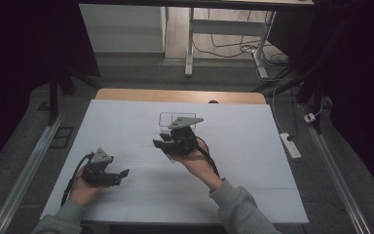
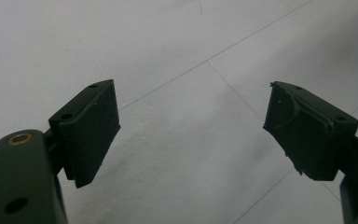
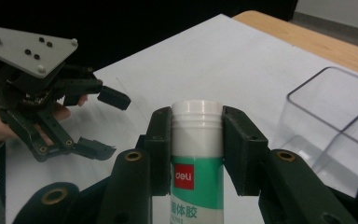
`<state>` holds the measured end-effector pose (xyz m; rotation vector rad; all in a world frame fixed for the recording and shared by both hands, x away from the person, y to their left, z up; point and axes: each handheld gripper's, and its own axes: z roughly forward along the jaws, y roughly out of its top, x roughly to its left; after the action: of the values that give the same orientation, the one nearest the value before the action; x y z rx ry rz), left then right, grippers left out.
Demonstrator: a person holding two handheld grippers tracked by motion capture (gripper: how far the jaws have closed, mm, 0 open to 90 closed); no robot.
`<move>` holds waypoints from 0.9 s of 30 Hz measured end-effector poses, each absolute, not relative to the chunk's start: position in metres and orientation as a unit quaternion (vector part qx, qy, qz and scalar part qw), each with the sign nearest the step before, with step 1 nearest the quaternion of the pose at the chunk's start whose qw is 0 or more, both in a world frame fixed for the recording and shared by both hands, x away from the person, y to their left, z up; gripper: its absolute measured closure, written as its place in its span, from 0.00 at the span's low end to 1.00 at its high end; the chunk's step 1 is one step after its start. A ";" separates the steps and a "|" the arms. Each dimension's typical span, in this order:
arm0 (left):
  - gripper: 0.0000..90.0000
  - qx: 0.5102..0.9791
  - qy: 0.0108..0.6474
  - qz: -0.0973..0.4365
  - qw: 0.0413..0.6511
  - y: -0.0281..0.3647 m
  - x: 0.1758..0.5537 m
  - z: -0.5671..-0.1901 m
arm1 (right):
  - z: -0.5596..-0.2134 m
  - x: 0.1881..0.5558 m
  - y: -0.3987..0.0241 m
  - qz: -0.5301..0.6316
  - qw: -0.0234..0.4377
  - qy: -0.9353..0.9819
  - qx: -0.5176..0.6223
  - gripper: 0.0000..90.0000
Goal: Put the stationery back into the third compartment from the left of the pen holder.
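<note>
Standing straight up between the jaws of the right gripper (image 3: 196, 154), the glue stick (image 3: 196, 158) has a white cap and a green label with a red patch. The jaws squeeze it from both sides, just under the cap. A clear plastic box (image 3: 335, 121) sits near it on the white table (image 1: 253, 146). The left gripper (image 2: 191, 135) rests well apart, low over the table, its jaws wide apart with nothing between them.
</note>
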<state>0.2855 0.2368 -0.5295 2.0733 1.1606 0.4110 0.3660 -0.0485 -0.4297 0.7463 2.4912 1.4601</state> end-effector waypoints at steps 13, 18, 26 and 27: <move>0.19 0.803 0.450 0.160 0.357 0.236 0.285 -0.529 | -0.415 0.369 -0.065 0.520 0.102 0.809 0.255 0.71; 0.19 0.801 0.448 0.161 0.364 0.237 0.285 -0.528 | -0.410 0.371 -0.071 0.524 0.109 0.804 0.259 0.71; 0.19 0.799 0.445 0.166 0.368 0.236 0.284 -0.526 | -0.393 0.377 -0.078 0.540 0.126 0.790 0.261 0.71; 0.19 0.799 0.445 0.166 0.369 0.236 0.284 -0.526 | -0.390 0.378 -0.079 0.542 0.132 0.788 0.259 0.71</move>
<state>0.2835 0.2361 -0.5263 2.0501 1.1424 0.4263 0.3776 -0.0791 -0.3905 0.7512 2.2870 1.5736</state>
